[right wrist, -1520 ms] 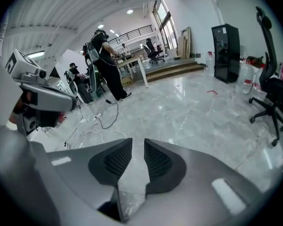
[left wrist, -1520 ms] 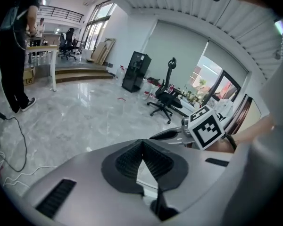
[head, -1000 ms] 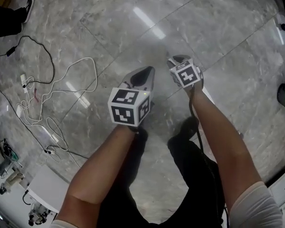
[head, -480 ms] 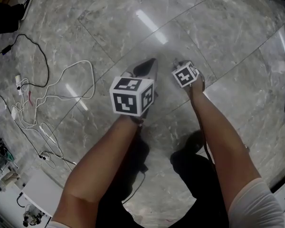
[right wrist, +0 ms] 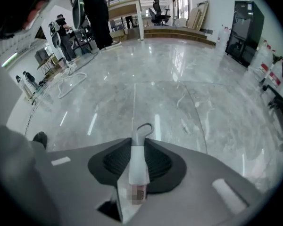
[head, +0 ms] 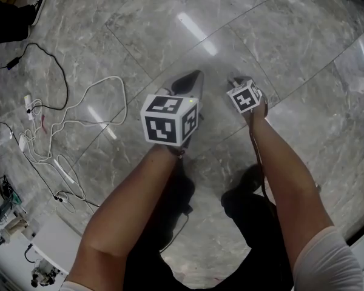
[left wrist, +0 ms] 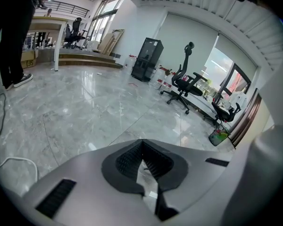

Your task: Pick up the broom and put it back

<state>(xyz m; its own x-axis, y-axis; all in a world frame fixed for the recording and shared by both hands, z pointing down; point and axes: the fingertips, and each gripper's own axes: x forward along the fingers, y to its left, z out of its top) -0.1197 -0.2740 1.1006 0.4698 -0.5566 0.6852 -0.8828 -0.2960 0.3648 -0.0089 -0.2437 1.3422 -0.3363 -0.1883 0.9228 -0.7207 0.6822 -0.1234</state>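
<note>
left gripper's (left wrist: 142, 144) jaws meet over marble floor (left wrist: 85, 107).

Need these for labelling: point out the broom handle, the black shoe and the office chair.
broom handle (right wrist: 138, 161): right gripper view, white shaft below the grey loop.
black shoe (head: 38, 3): head view, its upper.
office chair (left wrist: 185, 83): left gripper view, its seat.

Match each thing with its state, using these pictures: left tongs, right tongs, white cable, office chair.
Things:
1 left tongs
2 right tongs
3 white cable
4 office chair

States:
A black, standing far across the room
B broom handle between them
C lying in loops on the marble floor
D nothing between them

Pairs: 1-D, 2-B, 3-C, 4-A. The right tongs are closing on the handle.
</note>
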